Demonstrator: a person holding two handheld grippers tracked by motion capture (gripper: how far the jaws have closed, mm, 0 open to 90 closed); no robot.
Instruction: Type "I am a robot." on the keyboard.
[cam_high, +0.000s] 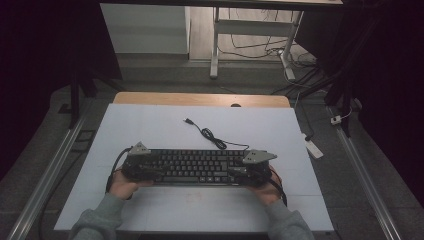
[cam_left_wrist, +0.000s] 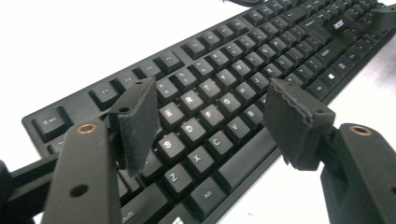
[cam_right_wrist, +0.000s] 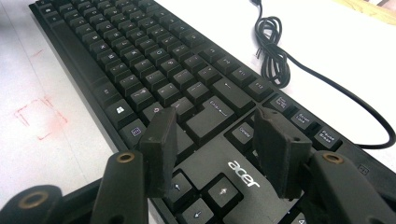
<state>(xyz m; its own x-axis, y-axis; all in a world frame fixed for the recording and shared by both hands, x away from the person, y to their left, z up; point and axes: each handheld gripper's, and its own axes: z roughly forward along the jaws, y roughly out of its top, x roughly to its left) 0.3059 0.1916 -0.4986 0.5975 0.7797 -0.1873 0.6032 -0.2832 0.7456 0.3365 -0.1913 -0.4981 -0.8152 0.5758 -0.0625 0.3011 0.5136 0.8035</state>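
A black Acer keyboard (cam_high: 195, 167) lies across the white table top (cam_high: 150, 125), near the front edge. Its black cable (cam_high: 210, 135) coils behind it and ends in a loose USB plug (cam_high: 188, 121). My left gripper (cam_high: 150, 171) hovers over the keyboard's left end. In the left gripper view its jaws (cam_left_wrist: 210, 100) stand open above the letter keys (cam_left_wrist: 205, 116), touching nothing. My right gripper (cam_high: 239, 172) is over the right end. There its jaws (cam_right_wrist: 215, 123) are open above the keyboard (cam_right_wrist: 140, 70) near the arrow keys, beside the coiled cable (cam_right_wrist: 275, 56).
A faint red square mark (cam_right_wrist: 39, 116) is drawn on the table in front of the keyboard. A strip of bare wood (cam_high: 200, 99) runs along the table's back edge. Beyond it stand a desk frame (cam_high: 215, 45) and floor cables, with a power strip (cam_high: 314, 148) on the right.
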